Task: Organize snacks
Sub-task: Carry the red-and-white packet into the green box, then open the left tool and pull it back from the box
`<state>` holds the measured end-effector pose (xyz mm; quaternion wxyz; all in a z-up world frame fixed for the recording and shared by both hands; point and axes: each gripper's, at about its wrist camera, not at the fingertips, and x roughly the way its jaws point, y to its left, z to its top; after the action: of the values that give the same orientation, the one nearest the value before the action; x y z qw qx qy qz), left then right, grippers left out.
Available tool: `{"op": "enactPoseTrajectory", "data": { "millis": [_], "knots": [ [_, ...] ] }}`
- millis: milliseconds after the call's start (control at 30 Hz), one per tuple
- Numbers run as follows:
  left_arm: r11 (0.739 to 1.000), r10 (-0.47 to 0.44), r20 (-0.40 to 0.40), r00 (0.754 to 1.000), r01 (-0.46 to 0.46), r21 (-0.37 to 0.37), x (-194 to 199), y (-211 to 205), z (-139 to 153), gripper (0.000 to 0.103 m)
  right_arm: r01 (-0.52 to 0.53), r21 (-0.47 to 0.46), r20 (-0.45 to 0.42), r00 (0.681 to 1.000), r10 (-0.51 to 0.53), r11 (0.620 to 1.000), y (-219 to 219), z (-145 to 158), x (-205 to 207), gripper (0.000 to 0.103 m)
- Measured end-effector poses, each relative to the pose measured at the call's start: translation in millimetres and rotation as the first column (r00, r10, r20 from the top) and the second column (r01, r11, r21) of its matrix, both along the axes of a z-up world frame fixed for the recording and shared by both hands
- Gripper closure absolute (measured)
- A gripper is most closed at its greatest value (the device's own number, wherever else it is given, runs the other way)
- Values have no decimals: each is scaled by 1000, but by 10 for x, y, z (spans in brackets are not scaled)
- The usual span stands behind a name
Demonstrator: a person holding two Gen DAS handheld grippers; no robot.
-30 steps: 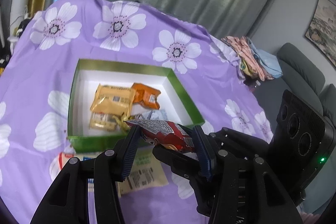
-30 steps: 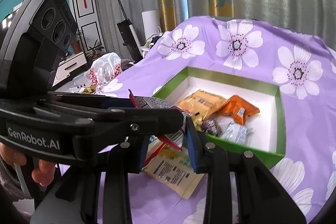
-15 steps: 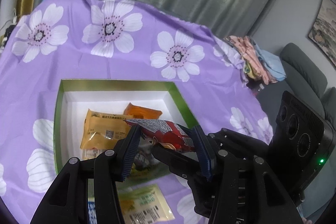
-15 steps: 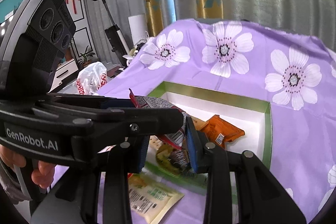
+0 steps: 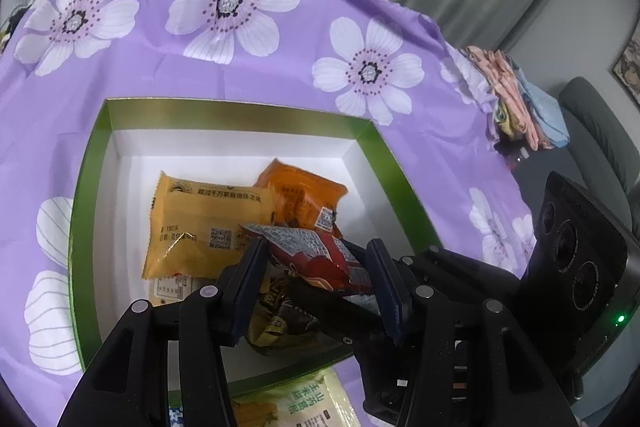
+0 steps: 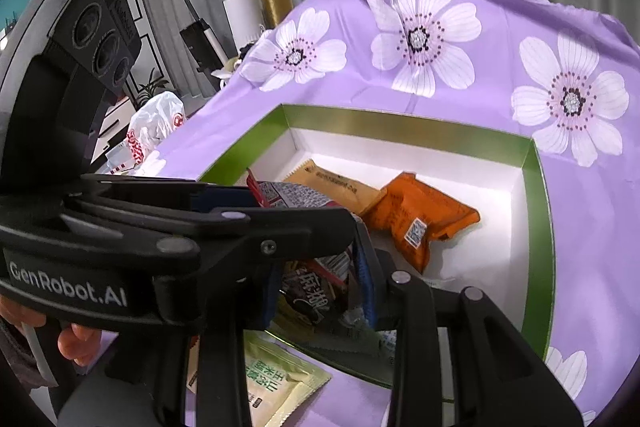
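Task's thing: a crinkled red foil snack packet (image 5: 304,247) with white print, held in the air above the near edge of the open box, over the snacks inside.
Left gripper (image 5: 316,267): jaws pinching the red packet across its width.
Right gripper (image 6: 318,279): jaws close together; its fingers cross under the packet from the right, but whether they grip it I cannot tell.
Long axis: runs crosswise from one left finger to the other, roughly level.
Box: a green-rimmed, white-lined cardboard box (image 5: 240,111) on the purple flowered cloth (image 5: 140,67).
Already inside: a yellow packet (image 5: 208,223), an orange packet (image 5: 300,195) and a dark wrapper (image 5: 280,311).
Outside: a pale green sachet (image 5: 304,403) on the cloth just beside the box's near edge.
Deciding relation: the box floor lies straight below the jaws, so I judge lowering and letting go should suffice; the left gripper is the one plainly holding.
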<state>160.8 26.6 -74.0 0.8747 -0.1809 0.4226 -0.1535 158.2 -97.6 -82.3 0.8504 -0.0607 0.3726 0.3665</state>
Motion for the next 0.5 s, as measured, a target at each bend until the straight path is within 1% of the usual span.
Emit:
{"op": "enactPoseTrajectory", "data": {
  "millis": [133,200,300,367,433,500],
  "knots": [
    [1000,14,-11,1000,-14,3,-12,-5,-25,51,18,-26,-19,1000,-18,1000,3,-40,34,67],
    [1000,21,-13,1000,-21,-8,-28,16,-10,51,30,-22,-26,999,-31,999,-24,-37,21,59],
    [999,37,-2,999,-37,6,-69,50,37,51,37,-8,-23,999,-37,999,-82,-7,-27,57],
    [999,50,6,999,-51,18,-122,81,76,48,44,-3,-16,999,-44,999,-126,25,-71,57],
    [997,68,15,998,-68,34,-189,110,118,42,53,5,-17,998,-53,999,-172,55,-106,55],
    [995,85,21,996,-86,56,-244,129,149,42,63,12,-13,998,-63,998,-213,98,-150,53]
  ]
}}
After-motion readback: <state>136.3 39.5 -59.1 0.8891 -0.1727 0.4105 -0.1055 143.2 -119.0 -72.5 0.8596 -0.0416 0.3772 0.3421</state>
